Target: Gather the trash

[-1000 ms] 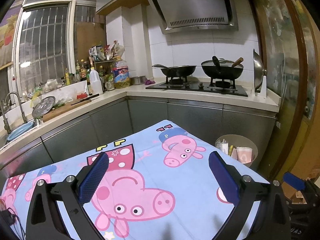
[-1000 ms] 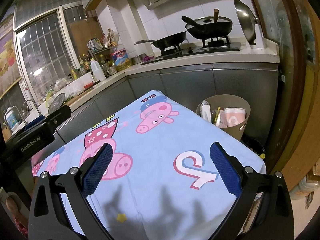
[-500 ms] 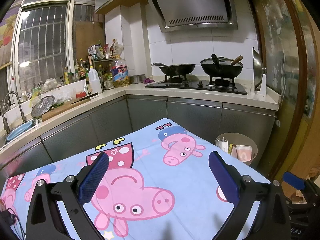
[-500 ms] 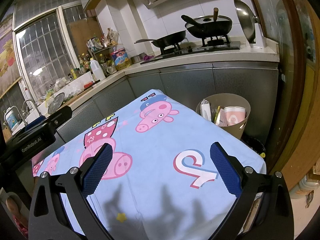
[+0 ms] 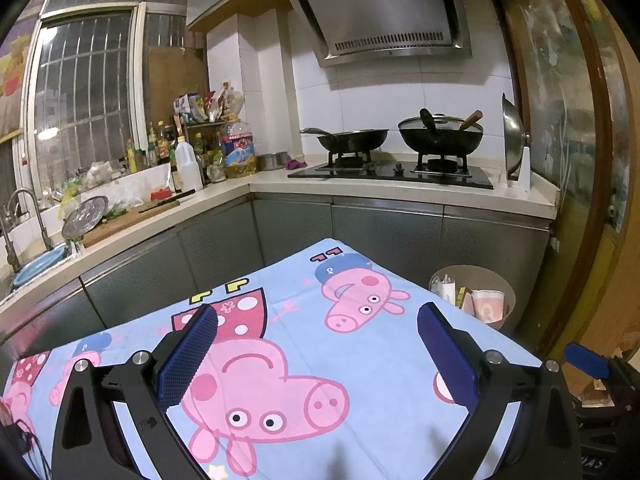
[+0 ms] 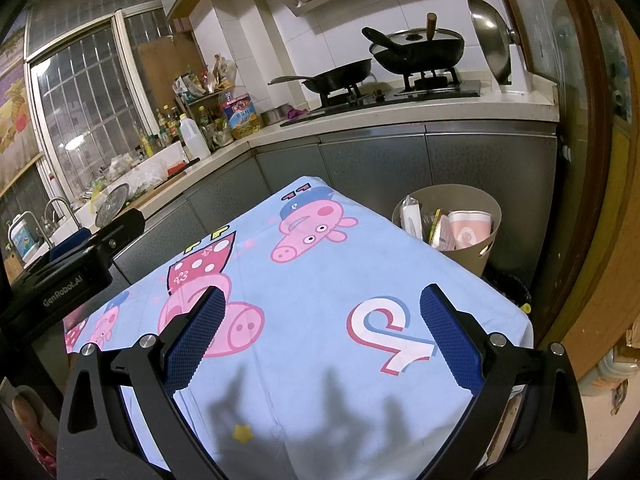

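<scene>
Trash (image 6: 448, 226) already inside tan bin (image 6: 480, 258), at about 1 o'clock beyond far right corner of table, near grey cabinet fronts. Inside bin: pink-and-white paper cup (image 6: 470, 232) toward right, white wrapped packet (image 6: 410, 216) upright at left, thin yellowish wrappers between; deeper contents hidden. Same bin (image 5: 500, 284) at 2 o'clock in left wrist view.

Handling, as a judgement: all light, thin, crushable, likely slippery where plastic; best pinched gently at a cup rim or a wrapper's folded edge, never squeezed hard across the middle.

Cartoon-pig tablecloth (image 6: 320, 300) with no loose litter visible on any part in view. Task looks close to finished, unless pieces lie out of frame.

Left gripper (image 5: 316, 354) released, jaws spread wide, nothing between blue pads (image 5: 188, 354), over pink pig print at 6 o'clock. Right gripper (image 6: 320, 336) likewise splayed and empty-handed, above right half of cloth. Left unit's black body at 9 o'clock in right view.
</scene>
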### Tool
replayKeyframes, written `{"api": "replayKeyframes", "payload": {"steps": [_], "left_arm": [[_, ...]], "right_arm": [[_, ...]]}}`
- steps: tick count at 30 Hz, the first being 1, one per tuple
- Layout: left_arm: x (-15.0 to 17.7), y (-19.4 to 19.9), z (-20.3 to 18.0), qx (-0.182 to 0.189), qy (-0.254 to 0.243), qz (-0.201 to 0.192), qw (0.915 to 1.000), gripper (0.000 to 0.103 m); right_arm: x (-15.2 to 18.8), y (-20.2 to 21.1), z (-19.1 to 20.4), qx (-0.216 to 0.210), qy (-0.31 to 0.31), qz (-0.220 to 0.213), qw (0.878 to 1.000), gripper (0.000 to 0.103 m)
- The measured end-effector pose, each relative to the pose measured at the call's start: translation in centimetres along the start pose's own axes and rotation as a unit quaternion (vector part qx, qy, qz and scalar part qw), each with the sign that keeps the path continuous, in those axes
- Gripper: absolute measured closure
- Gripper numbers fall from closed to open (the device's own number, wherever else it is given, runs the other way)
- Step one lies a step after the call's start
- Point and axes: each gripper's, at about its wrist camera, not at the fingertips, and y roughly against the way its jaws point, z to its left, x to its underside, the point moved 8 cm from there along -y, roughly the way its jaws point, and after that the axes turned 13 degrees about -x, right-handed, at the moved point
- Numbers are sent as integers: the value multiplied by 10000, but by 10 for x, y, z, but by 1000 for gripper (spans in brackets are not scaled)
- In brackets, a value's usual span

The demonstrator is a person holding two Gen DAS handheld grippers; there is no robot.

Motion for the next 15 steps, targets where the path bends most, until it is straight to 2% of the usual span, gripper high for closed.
{"api": "replayKeyframes", "payload": {"steps": [15], "left_arm": [[4, 0, -7, 138, -73, 57, 9999, 4]], "right_arm": [[13, -3, -6, 19, -140, 52, 9999, 6]]}}
